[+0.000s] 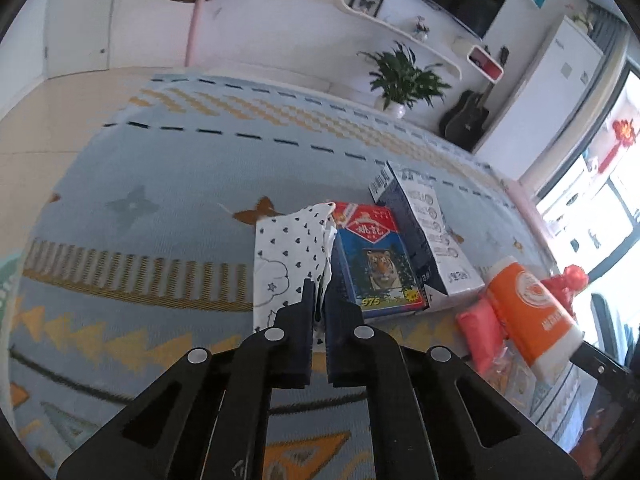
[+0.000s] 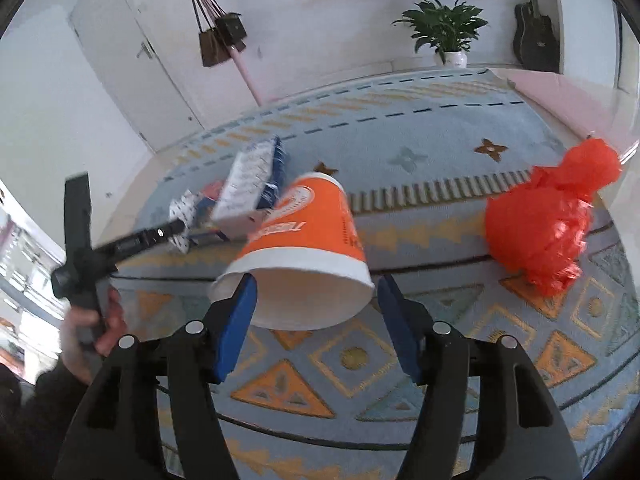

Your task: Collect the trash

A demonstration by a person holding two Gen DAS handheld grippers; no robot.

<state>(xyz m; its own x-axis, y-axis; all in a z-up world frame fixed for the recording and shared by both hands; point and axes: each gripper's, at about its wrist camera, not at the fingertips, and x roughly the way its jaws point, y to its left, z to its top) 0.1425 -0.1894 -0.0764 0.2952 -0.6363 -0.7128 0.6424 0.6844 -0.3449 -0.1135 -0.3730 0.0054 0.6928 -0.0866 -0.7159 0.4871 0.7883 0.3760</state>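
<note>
Pinching the spotted paper packet (image 1: pixel 289 256) on the rug (image 1: pixel 160 184), the left gripper (image 1: pixel 318 300) is closed on it; only its camera shows this. Right view: right gripper (image 2: pixel 314 300) spread around the orange cup (image 2: pixel 304 240), contact unclear, red bag (image 2: pixel 548 216) beside.

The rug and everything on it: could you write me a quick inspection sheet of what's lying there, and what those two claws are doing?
Surface: patterned blue rug, on a pale floor.
Job's things: orange cup on its side; tissue pack; tiger box; carton; red bag; pink wrapper.
Clutter: nothing seen.
Claws: left claw shut on the tissue pack; right claw open, straddling the cup's rim.
Cables: nothing seen.
Surroundings: plant, guitar, door, hanging bags.
</note>
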